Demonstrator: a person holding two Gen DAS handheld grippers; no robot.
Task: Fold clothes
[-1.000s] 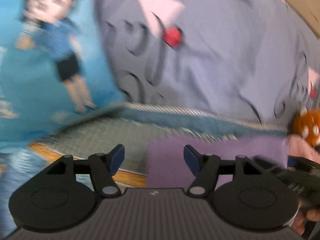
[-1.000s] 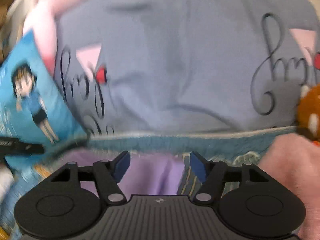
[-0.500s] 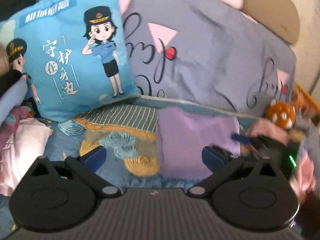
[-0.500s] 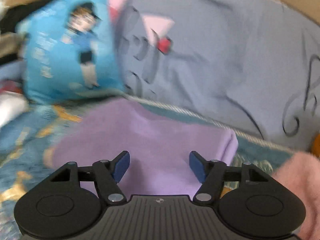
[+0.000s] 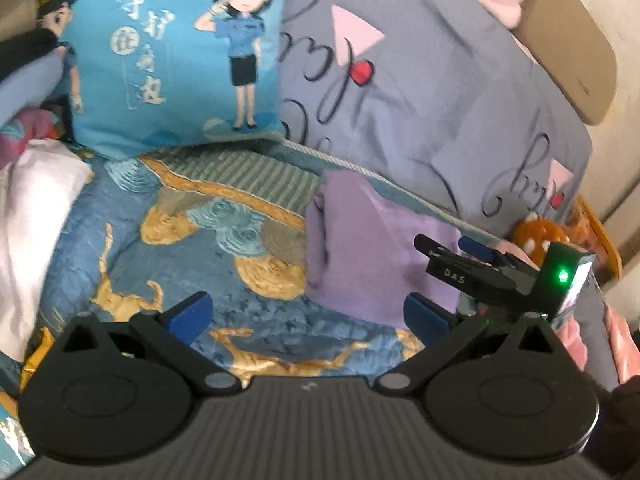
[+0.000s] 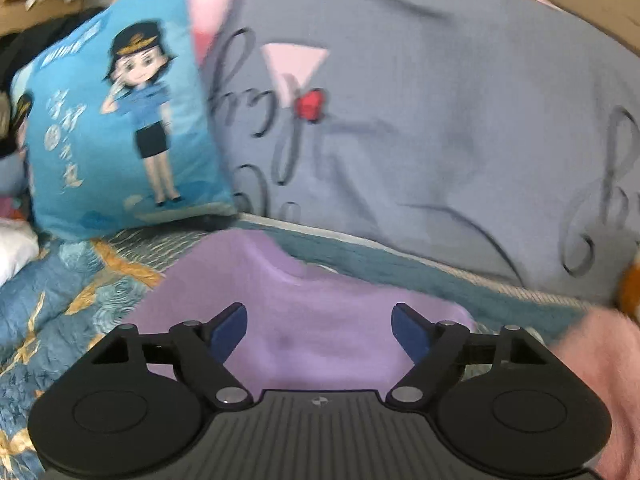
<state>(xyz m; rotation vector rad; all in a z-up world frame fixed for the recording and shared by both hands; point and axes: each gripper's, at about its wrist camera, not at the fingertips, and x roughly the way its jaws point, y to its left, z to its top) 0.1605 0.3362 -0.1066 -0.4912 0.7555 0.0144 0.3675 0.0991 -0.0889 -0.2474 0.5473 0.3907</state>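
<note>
Your left hand-held gripper [image 5: 308, 316] stands fully spread over the patterned blue bedspread [image 5: 132, 256] with nothing between its pads; your right hand-held gripper [image 6: 318, 332] is widening its jaws above the folded lilac garment [image 6: 308, 312], pads clear of the cloth. That garment lies flat on the bed, right of centre, its far edge near the grey-blue duvet [image 5: 440, 92]. Farther left, a blue cartoon cushion [image 5: 172, 48] leans upright against the duvet.

A home bedroom: patterned bedspread [image 5: 132, 256], cartoon cushion [image 5: 176, 52], grey duvet [image 5: 440, 112] bunched behind, clothes alongside.
</note>
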